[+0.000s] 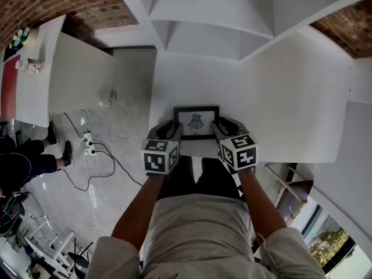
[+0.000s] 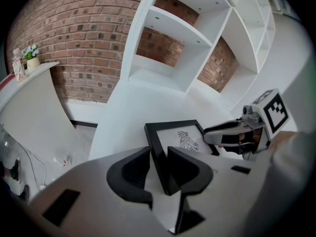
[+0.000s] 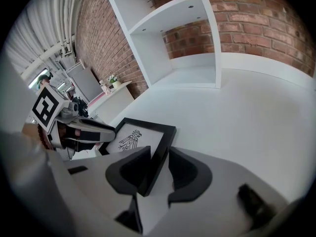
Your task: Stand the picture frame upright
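Spread jaws of left gripper (image 2: 159,154) and right gripper (image 3: 159,154) are set astride picture frame (image 1: 196,122); even pinch advised before tilting

A white counter (image 1: 290,92) carries a black picture frame (image 1: 196,122) holding a bird-like drawing. The frame rests close to the counter's near edge, about midway along it. Beyond the frame, an open white shelf unit (image 1: 203,16) rises from the counter's far side.
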Demonstrator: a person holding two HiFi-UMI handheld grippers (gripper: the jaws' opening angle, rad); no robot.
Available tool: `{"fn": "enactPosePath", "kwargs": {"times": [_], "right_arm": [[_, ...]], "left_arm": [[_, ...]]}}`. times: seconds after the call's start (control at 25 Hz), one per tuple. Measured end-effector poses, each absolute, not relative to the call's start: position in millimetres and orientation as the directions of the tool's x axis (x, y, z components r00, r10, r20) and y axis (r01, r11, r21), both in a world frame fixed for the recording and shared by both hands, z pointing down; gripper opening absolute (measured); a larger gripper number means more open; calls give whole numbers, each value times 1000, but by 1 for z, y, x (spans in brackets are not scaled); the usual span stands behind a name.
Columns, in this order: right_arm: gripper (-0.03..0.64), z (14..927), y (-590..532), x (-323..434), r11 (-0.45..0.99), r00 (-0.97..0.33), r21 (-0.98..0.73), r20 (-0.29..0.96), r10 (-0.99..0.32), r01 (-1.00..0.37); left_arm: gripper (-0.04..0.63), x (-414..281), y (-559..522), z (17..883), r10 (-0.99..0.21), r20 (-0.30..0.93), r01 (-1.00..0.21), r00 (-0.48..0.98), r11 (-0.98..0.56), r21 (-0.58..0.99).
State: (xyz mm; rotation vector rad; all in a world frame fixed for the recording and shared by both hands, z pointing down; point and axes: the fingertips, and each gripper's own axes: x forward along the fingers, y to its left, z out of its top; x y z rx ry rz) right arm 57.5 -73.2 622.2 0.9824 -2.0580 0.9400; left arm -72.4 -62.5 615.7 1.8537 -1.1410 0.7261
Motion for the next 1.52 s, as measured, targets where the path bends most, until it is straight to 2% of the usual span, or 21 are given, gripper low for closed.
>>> {"fn": "enactPosePath", "kwargs": {"times": [0.64, 1.0, 1.52], "right_arm": [[107, 621, -75, 53, 430, -501, -337, 787, -359, -838], [101, 608, -84, 44, 446, -499, -307, 759, -418, -841], [97, 575, -137, 19, 489, -503, -243, 690, -520, -838]], "left_arm": [[92, -76, -64, 614, -451, 799, -918, 398, -198, 345], [87, -86, -73, 597, -548, 772, -946, 324, -210, 247], [87, -110, -120, 565, -651, 700, -955, 295, -221, 198]]}}
